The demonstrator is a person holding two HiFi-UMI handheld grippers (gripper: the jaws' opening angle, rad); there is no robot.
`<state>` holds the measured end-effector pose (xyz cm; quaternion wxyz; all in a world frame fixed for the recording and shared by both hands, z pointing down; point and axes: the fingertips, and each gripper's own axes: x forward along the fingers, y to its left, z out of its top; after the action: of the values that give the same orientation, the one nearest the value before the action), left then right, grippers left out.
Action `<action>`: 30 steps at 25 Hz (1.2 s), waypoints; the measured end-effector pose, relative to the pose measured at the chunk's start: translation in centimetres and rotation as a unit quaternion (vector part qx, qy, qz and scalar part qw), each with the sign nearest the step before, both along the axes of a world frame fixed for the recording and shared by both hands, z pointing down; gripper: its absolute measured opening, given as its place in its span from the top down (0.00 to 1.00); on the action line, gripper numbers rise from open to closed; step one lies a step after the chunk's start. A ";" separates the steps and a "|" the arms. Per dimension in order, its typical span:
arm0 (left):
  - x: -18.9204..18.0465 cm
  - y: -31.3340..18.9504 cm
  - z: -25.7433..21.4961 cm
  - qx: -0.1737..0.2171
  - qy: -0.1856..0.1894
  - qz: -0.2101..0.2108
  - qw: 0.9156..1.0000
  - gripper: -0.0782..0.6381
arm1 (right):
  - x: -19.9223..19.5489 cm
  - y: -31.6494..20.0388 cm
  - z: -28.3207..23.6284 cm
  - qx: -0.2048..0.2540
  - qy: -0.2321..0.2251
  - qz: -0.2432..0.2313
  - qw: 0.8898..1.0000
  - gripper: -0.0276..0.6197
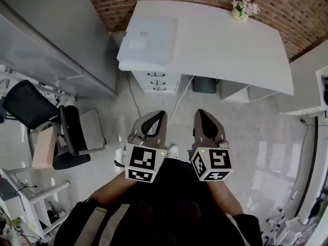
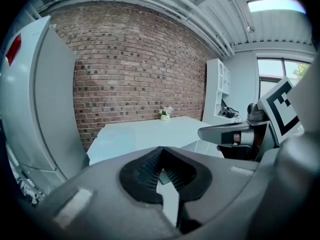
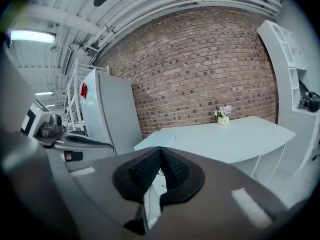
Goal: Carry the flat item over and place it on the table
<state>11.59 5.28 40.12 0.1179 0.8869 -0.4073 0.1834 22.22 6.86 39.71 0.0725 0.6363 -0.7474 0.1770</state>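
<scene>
A flat pale rectangular item point(image 1: 148, 37) lies on the left end of the white table point(image 1: 225, 45), seen in the head view. It also shows faintly in the left gripper view point(image 2: 112, 136) and the right gripper view point(image 3: 166, 135). My left gripper point(image 1: 158, 116) and right gripper point(image 1: 201, 114) are side by side over the floor, a good way short of the table, pointing at it. Both are shut with nothing between the black ribbed pads point(image 2: 147, 171) point(image 3: 145, 171). Neither touches the item.
A small vase of flowers point(image 1: 239, 12) stands at the table's far right, by the brick wall. White drawers point(image 1: 155, 81) and a dark bin point(image 1: 205, 84) sit under the table. A tall grey cabinet point(image 1: 56, 35) and black chairs point(image 1: 46, 122) are left; white shelving point(image 1: 318, 86) is right.
</scene>
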 end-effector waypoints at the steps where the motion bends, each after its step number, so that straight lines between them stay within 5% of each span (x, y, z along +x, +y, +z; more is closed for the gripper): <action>1: 0.0 0.9 0.2 -0.001 -0.001 -0.002 1.000 0.88 | -0.1 0.8 -0.1 0.002 -0.002 -0.003 1.000 0.95; 12: -2.3 5.0 -2.3 0.038 0.013 -0.043 0.998 0.88 | -1.6 6.5 -2.9 0.043 -0.001 -0.027 0.999 0.95; 30: -3.5 5.8 -2.6 0.062 0.017 -0.062 0.996 0.88 | -3.7 8.1 -2.3 0.038 0.020 -0.064 0.997 0.96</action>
<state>8.09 11.09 37.54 0.0807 0.8687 -0.4699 0.1345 18.52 14.95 37.40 0.0748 0.5930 -0.7910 0.1307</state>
